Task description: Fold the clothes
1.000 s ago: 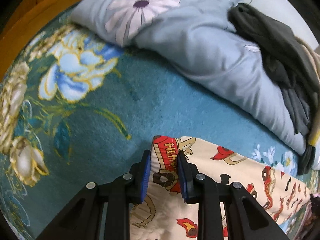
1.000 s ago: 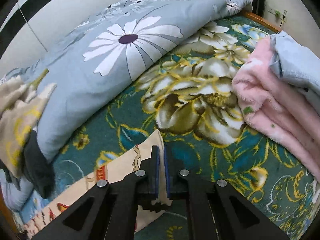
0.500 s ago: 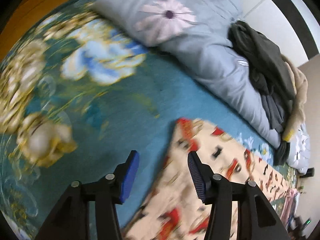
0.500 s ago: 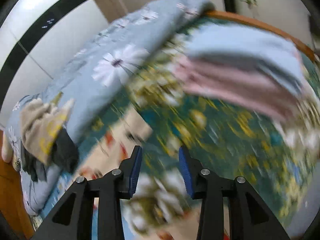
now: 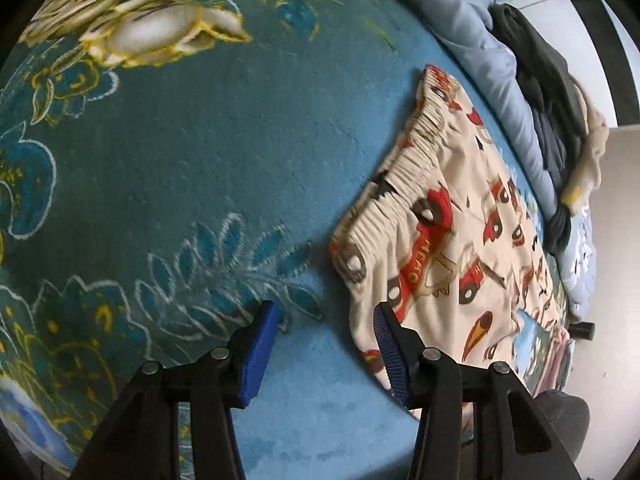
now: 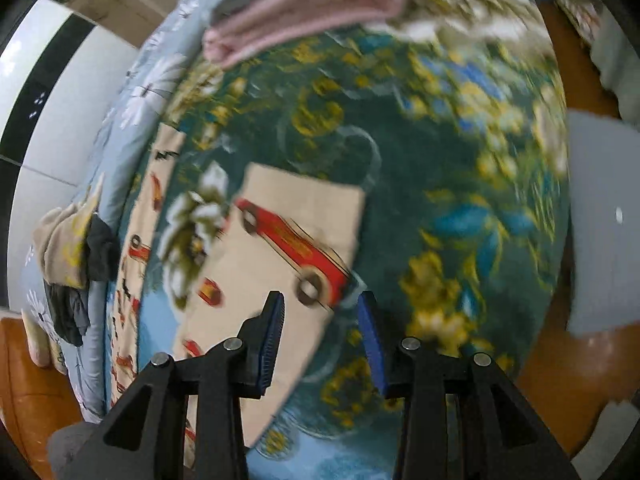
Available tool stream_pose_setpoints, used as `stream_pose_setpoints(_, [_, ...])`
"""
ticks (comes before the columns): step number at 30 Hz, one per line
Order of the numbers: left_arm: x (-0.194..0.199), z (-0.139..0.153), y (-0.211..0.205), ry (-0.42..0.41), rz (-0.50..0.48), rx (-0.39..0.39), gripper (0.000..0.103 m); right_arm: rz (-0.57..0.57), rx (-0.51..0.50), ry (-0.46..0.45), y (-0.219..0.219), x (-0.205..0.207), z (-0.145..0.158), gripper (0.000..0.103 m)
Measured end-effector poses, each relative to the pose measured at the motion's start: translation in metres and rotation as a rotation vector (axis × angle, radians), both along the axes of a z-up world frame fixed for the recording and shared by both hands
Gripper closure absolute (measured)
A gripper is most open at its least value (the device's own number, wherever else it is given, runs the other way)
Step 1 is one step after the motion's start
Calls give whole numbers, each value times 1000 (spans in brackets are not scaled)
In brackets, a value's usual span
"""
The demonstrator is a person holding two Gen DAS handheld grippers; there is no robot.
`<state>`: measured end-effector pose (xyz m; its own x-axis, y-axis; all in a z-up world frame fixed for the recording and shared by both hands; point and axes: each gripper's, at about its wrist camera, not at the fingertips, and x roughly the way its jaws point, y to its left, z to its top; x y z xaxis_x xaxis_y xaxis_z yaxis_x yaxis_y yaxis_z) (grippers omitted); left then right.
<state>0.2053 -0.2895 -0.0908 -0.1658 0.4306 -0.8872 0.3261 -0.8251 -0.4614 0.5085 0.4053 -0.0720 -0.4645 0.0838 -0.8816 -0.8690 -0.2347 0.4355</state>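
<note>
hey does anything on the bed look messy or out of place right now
Mostly the heap of dark and beige clothes dumped unfolded on the light blue quilt. The car-print pants lie fairly flat on the floral blanket, waistband slightly bunched.

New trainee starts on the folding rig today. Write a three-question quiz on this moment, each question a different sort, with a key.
1. True or false: the left gripper is clamped on the car-print trousers.
2. Multiple choice: what lies between the right gripper's fingers? A) pinched pink towel B) a trouser leg end lying flat, unpinched C) a dark jacket
3. Fill in: the gathered elastic edge of the trousers in the left wrist view is the ____.

Key: 1 false, both grippers are open and the cloth lies flat on the floral bedspread; 2 B; 3 waistband.
</note>
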Motion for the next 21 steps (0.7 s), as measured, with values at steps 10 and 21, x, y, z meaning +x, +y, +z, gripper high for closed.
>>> stream_pose_setpoints(10, [-1,-1,22,13,-7,43,51,-146,-122,186,-6,11,-29,64])
stream_pose_setpoints(21, [-9,-1,19,39,89,90,101,-252,-170,297,-1,8,-27,102])
